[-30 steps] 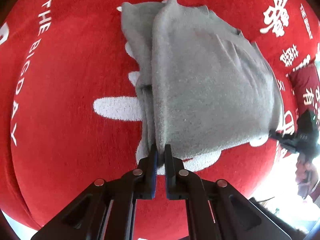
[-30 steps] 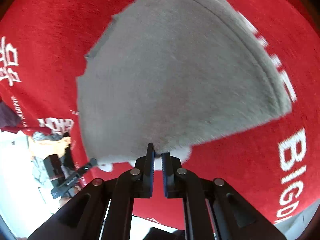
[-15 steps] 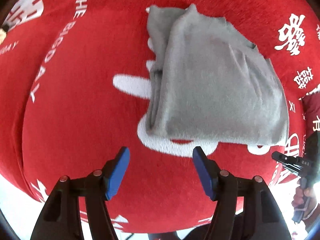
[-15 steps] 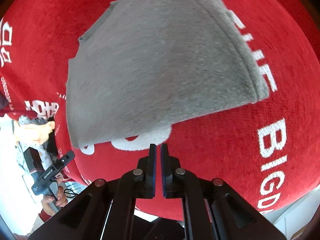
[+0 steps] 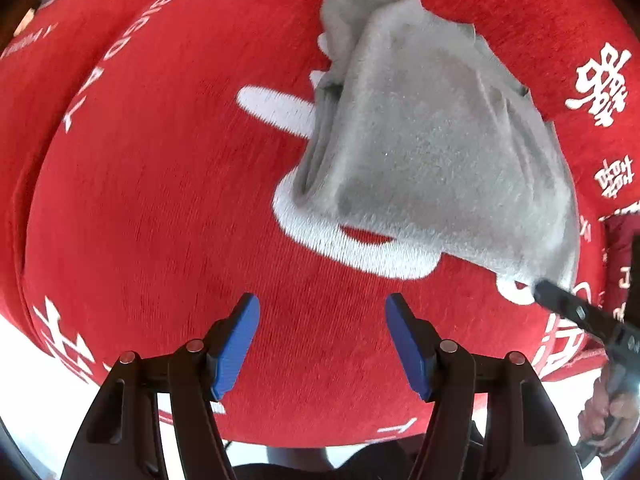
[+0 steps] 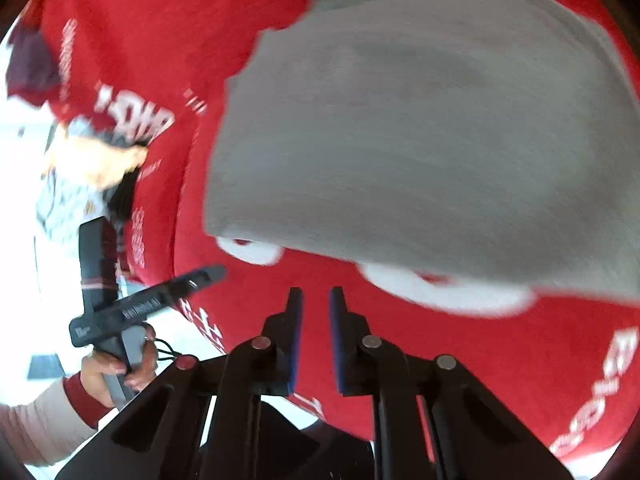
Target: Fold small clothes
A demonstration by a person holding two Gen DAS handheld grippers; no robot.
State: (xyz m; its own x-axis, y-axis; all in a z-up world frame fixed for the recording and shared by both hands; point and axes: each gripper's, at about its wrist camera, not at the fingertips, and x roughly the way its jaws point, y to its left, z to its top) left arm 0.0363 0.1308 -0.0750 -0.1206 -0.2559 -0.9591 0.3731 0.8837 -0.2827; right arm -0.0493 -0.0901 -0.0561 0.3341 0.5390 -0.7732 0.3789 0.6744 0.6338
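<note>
The left gripper (image 5: 322,340), black with blue-padded fingers, stands wide open at the bottom centre of the left wrist view, holding nothing, with bare cloth between its pads. The right gripper (image 6: 315,316), also black with blue pads, shows at the bottom centre of its own view with its fingers parted by a narrow gap and nothing between them; in the left wrist view its tip (image 5: 560,304) reaches in from the right edge to just beside the garment's lower right corner, though contact cannot be told.

The folded grey fleece garment (image 5: 432,148) lies in the upper right of the left wrist view, a rough rectangle with layered edges bunched along its left side and a soft wrinkle down the right. In the blurred right wrist view it (image 6: 420,132) fills the upper right.

It rests on a red woven tablecloth with white lettering (image 5: 160,200), open red cloth spreading left and below. The cloth's edge curves along the bottom, bright floor beyond.
</note>
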